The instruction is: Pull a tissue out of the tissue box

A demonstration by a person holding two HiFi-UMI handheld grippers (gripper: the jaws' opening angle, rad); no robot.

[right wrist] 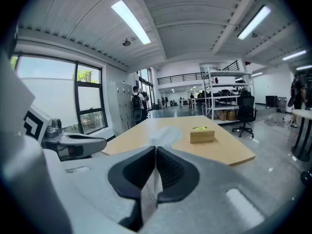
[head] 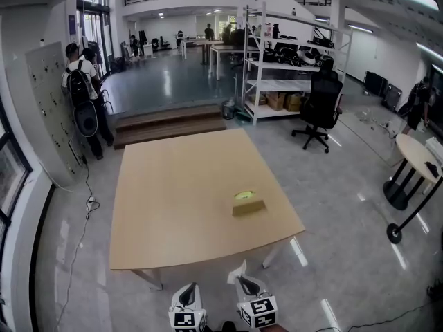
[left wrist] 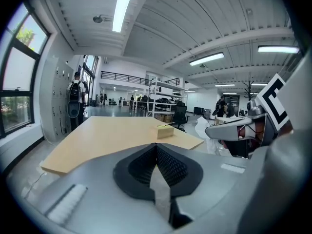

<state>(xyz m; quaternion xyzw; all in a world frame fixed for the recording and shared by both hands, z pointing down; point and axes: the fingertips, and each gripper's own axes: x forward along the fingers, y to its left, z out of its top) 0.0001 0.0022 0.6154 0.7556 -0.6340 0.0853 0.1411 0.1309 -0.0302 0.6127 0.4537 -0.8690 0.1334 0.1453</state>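
Observation:
A tan tissue box (head: 248, 205) with a yellow-green top sits on the right half of the wooden table (head: 173, 206), near its front edge. It also shows as the tissue box (left wrist: 165, 130) in the left gripper view and the tissue box (right wrist: 202, 135) in the right gripper view. Both grippers hang in front of the table, short of its edge. My right gripper (right wrist: 155, 149) is shut on a white tissue (right wrist: 165, 135) that sticks out past its tips; the head view shows the same tissue (head: 239, 271). My left gripper (left wrist: 156, 146) is shut, with nothing beyond its tips.
A black office chair (head: 320, 106) and white shelving (head: 291, 61) stand beyond the table. Two people (head: 83, 95) stand by lockers at the far left. Low steps (head: 169, 123) lie behind the table. A round side table (head: 419, 158) stands at the right.

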